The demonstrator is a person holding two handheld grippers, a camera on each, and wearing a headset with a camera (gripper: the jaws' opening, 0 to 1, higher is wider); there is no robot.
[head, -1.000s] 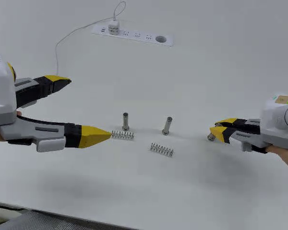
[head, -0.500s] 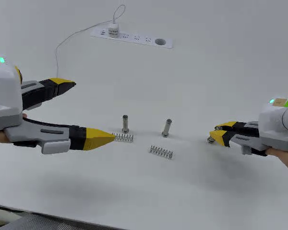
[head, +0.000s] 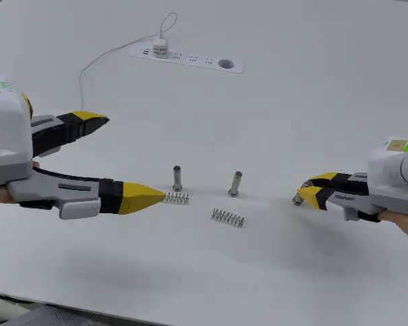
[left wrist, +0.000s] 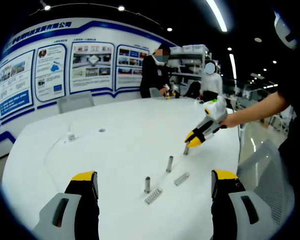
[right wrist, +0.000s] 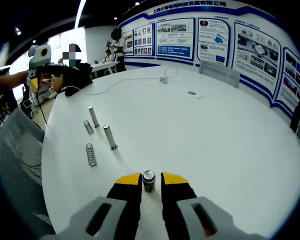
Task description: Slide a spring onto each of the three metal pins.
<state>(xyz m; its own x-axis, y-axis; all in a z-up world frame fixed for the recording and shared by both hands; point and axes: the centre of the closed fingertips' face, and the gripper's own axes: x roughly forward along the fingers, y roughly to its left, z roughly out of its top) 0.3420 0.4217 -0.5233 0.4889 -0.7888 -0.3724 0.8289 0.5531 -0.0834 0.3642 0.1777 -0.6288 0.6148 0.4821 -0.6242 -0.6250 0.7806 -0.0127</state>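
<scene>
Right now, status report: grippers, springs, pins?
Left gripper open, near loose steel coil spring. Right gripper shut on spring-wrapped metal pin. Two bare steel pins upright, unobstructed.

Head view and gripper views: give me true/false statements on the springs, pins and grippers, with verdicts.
1. The left spring and the front spring lie loose on the table. True.
2. The left gripper is shut. False: its jaws stand wide open.
3. The left pin already wears a spring. False: it stands bare.
4. The right gripper has the right pin between its jaws. True.
</scene>
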